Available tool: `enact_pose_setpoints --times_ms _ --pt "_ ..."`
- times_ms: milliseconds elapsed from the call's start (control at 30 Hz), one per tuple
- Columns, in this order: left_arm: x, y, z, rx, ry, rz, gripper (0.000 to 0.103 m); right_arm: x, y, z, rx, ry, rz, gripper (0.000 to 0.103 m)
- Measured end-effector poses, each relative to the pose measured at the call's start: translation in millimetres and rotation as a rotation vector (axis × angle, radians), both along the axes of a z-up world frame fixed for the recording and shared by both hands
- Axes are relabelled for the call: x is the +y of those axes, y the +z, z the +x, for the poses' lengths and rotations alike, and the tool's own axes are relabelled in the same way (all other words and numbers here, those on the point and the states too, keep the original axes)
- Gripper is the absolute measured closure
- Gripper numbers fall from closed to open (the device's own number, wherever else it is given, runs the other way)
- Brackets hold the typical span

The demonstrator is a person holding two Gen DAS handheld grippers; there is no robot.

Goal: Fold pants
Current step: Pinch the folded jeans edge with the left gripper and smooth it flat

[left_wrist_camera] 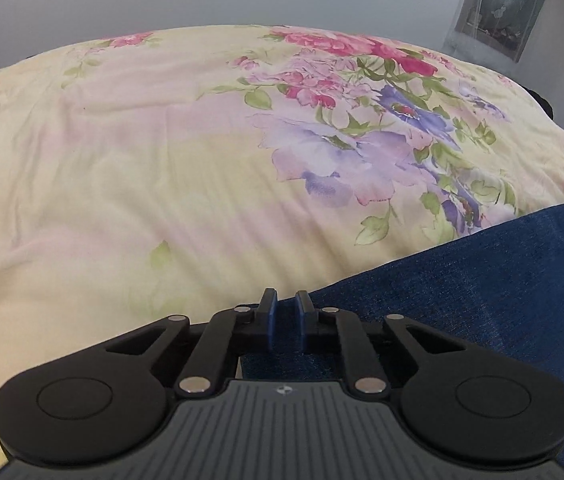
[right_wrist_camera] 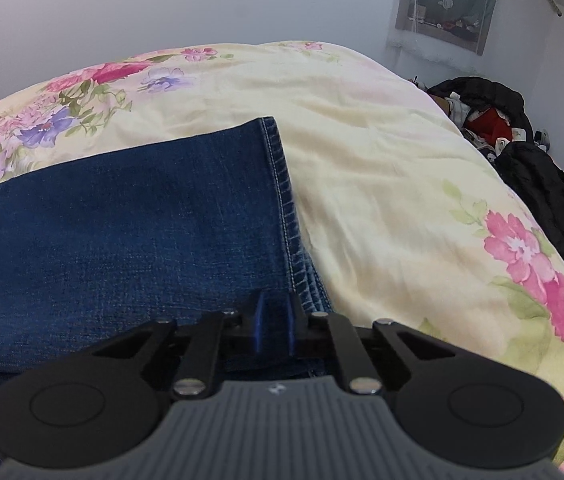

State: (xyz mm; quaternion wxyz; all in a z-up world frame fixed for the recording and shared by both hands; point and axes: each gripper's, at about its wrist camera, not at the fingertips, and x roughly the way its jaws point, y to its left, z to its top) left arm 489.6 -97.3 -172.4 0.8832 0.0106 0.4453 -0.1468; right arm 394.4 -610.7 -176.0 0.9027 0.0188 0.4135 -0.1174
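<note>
The left gripper (left_wrist_camera: 286, 312) has its fingers pinched on the near edge of the blue jeans (right_wrist_camera: 121, 220), which lie flat on the floral bedspread (left_wrist_camera: 121, 160). To its right, the right gripper (right_wrist_camera: 275, 314) has closed its fingers on denim beside the stitched hem (right_wrist_camera: 282, 192). Either shallow bite could slip mid-fold, likely skewing the layers.

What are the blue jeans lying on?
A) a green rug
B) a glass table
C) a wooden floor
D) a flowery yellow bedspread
D: the blue jeans lie flat on a pale yellow bedspread printed with pink and purple flowers, which shows around them in both wrist views.
</note>
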Motion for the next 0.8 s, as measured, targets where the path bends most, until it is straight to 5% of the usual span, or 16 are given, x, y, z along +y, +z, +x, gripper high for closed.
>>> enact_pose_setpoints --times_ms 200,267,333,633,800 --pt "2.1 31.3 -31.6 -0.036 -0.010 0.039 0.087 8.5 13.1 -0.4 0.008 -0.056 -0.027 0.101" --pt "7.4 40.1 -51.3 -0.028 -0.035 0.023 0.087 17.2 25.9 -15.6 -0.042 -0.046 -0.019 0.089" --pt "11.3 47.2 -74.1 -0.027 -0.057 0.018 0.087 31.0 37.2 -33.7 -0.068 -0.023 0.003 0.089" --pt "5.0 48.4 -150.8 -0.035 -0.180 0.107 0.087 131.8 35.7 -128.2 0.000 0.060 0.245 0.087" --pt "6.2 46.9 -158.4 -0.024 -0.188 0.095 0.087 188.9 25.4 -163.8 -0.031 0.097 0.313 0.075"
